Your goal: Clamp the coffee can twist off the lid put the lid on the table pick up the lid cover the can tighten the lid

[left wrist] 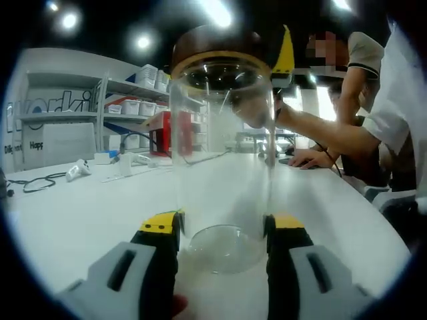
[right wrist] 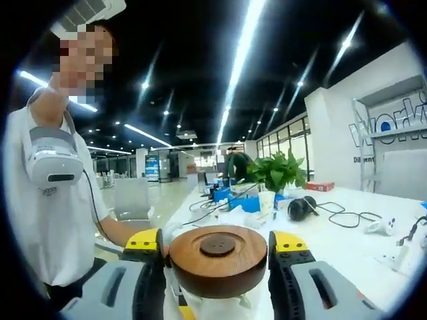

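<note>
— Left side first: what do we record?
— Our left tool (left wrist: 223,230) stands partly open, its jaws pressed to either side of the clear coffee can (left wrist: 222,160), clamping it near the base. The can stands upright on the white tabletop (left wrist: 80,213).
— And to the right?
— Our right tool (right wrist: 217,248) is closed on the wooden lid (right wrist: 218,260), held between its jaws atop the can.

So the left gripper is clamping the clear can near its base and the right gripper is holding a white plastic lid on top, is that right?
Not quite. The lid is brown wood, not white plastic, as the right gripper view shows, with the right gripper closed around it. The rest holds: the left gripper clamps the clear can near its base.
</note>
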### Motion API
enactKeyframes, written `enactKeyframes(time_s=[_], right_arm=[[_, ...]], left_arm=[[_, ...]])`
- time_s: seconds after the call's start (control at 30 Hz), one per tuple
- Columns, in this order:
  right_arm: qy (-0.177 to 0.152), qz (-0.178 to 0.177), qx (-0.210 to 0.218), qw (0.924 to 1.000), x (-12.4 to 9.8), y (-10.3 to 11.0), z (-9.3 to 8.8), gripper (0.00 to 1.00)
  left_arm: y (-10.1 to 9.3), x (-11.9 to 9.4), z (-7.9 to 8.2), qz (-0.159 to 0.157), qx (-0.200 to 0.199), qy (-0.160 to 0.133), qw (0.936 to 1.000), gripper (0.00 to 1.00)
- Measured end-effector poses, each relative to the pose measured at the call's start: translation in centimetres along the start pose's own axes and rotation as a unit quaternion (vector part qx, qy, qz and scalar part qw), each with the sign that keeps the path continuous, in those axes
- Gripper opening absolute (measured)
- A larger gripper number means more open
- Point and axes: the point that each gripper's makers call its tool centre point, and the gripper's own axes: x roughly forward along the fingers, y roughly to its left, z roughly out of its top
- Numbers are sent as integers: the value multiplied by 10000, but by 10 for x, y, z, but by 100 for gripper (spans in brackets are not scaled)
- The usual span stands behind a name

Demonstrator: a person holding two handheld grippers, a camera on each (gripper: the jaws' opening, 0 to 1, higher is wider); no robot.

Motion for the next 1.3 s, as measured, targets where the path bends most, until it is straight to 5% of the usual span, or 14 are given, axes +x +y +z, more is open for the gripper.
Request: enactKeyframes(time_s=[1.3], right_arm=[[94, -585, -86, 9982, -1, -3, -1, 53]], left_arm=[[-2, 0, 0, 2, -18, 20, 10000, 42]])
